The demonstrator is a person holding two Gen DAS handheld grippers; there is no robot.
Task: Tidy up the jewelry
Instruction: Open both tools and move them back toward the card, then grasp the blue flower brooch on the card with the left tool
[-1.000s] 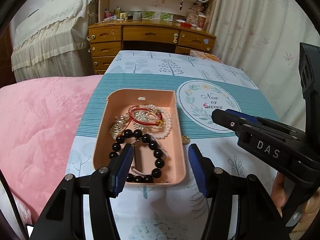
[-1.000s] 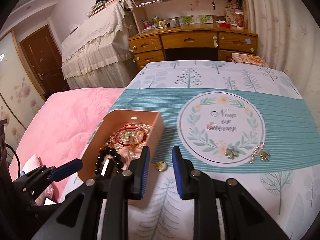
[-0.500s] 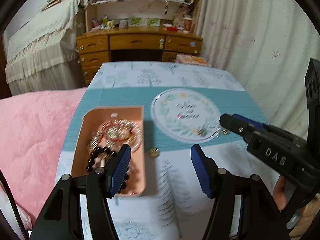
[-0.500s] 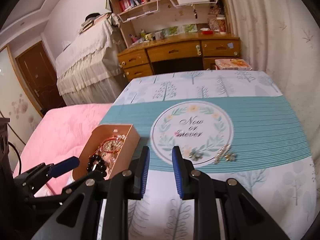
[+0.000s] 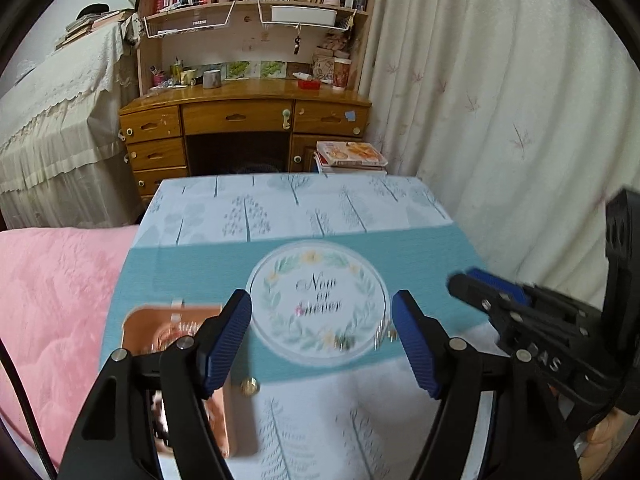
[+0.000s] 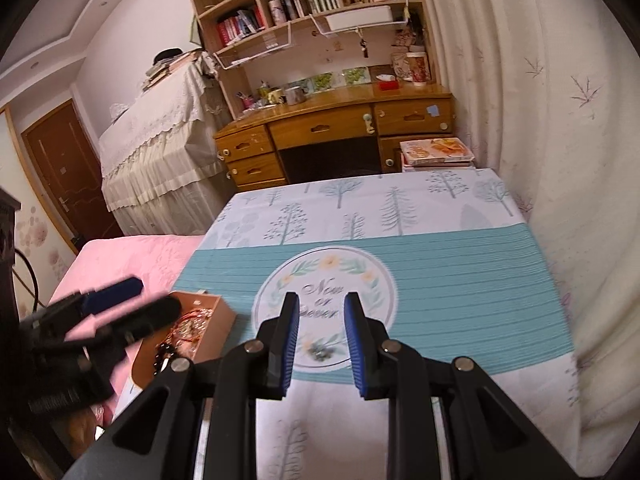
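Above the tablecloth (image 5: 420, 248), the left gripper (image 5: 322, 344) hangs with jaws wide apart, gripping nothing. The right gripper (image 6: 322, 344) hovers over the earrings (image 6: 320, 354), jaws parted. The pink tray (image 6: 216, 334) of bracelets sits leftward.

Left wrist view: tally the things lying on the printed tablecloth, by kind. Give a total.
Pink rectangular plastic jewellery box: 1
Round gold-coloured piece: 1
Small glinting jewellery clusters, too blurred to split further: 2
Total: 4
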